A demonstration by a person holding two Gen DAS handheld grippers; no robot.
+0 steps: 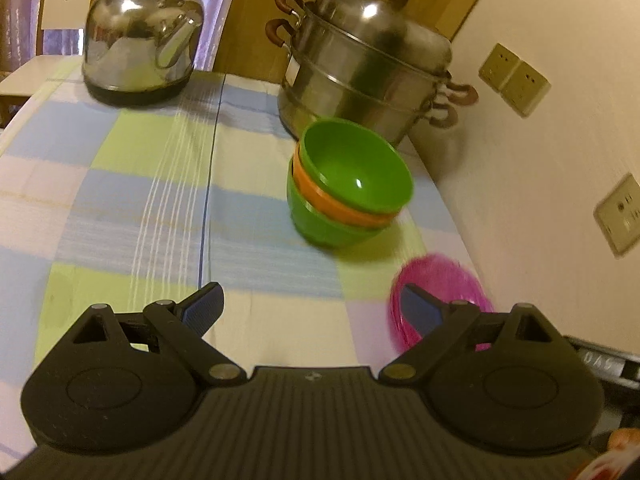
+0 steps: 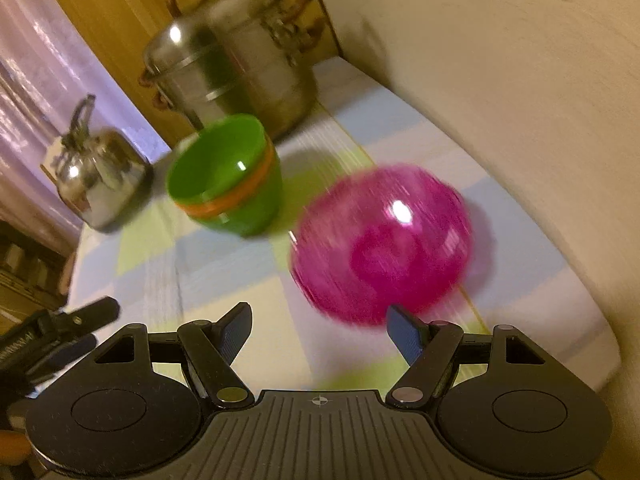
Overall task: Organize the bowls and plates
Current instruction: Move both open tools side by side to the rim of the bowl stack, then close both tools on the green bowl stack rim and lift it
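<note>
My left gripper point(image 1: 310, 308) hung above the checked tablecloth point(image 1: 120, 184) with its fingers spread wide and nothing between them. My right gripper point(image 2: 319, 330) was likewise spread apart and empty.

Landmark: the bowl stack point(image 1: 348, 184), three nested bowls, green over orange over green, standing on the cloth. The top bowl sat tilted in the one below. The steel steamer pot point(image 1: 360, 68) stood just behind the stack, close to the wall point(image 1: 540, 184). The kettle point(image 1: 140, 40) stood well to the left of the stack, at the far edge of the table.

The pink plate point(image 2: 380, 248) lay near the stack, on its wall side and closer to me, apart from it. In the right wrist view the plate was motion-blurred, just beyond my right fingertip. Wall sockets point(image 1: 514, 78) sat to the right of the pot.
</note>
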